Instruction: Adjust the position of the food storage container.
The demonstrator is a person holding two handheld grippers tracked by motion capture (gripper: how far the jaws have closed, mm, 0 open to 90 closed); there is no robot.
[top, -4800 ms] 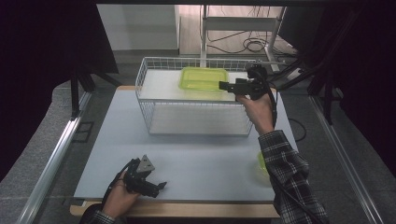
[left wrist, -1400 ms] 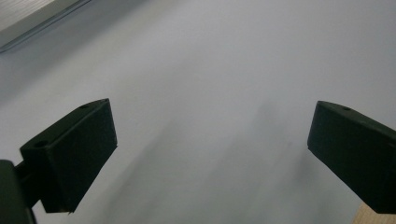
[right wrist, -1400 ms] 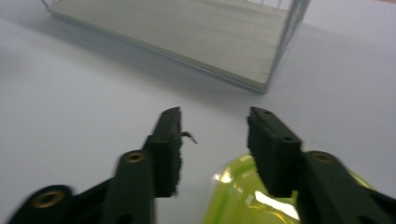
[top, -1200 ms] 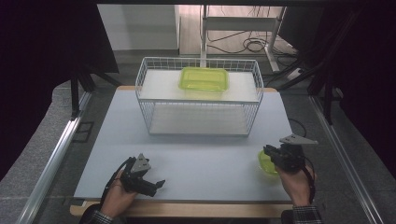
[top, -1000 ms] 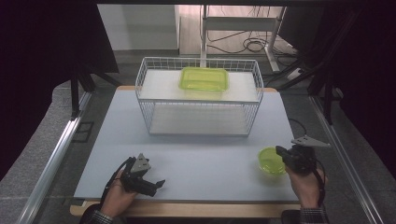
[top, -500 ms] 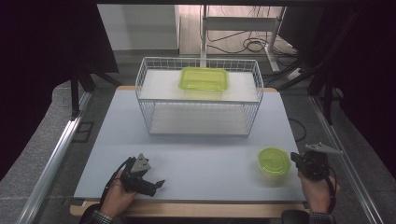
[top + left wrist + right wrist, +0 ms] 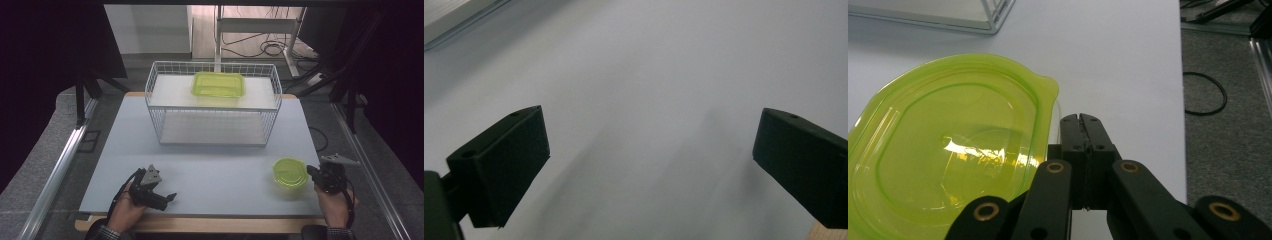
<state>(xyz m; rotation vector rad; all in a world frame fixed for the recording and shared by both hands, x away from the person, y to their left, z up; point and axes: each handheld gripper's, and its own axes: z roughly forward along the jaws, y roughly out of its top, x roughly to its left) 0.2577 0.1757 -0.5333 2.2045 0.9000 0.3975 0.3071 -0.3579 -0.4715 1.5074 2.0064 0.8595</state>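
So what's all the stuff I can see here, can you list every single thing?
Table: one, pale grey top, middle of the high view.
Wire basket: one, white, at the far middle of the table.
Rectangular tub: one, yellow-green, see-through, inside the basket at its far side.
Round tub: one, yellow-green, see-through, near right of the table, just left of the right claw.
Cables: several, dark, on the floor behind the table.
Cable loop: one, black, on the floor right of the table.
Left claw: one, black, open, near left, in the left hand.
Right claw: one, black, shut, empty, in the right hand.
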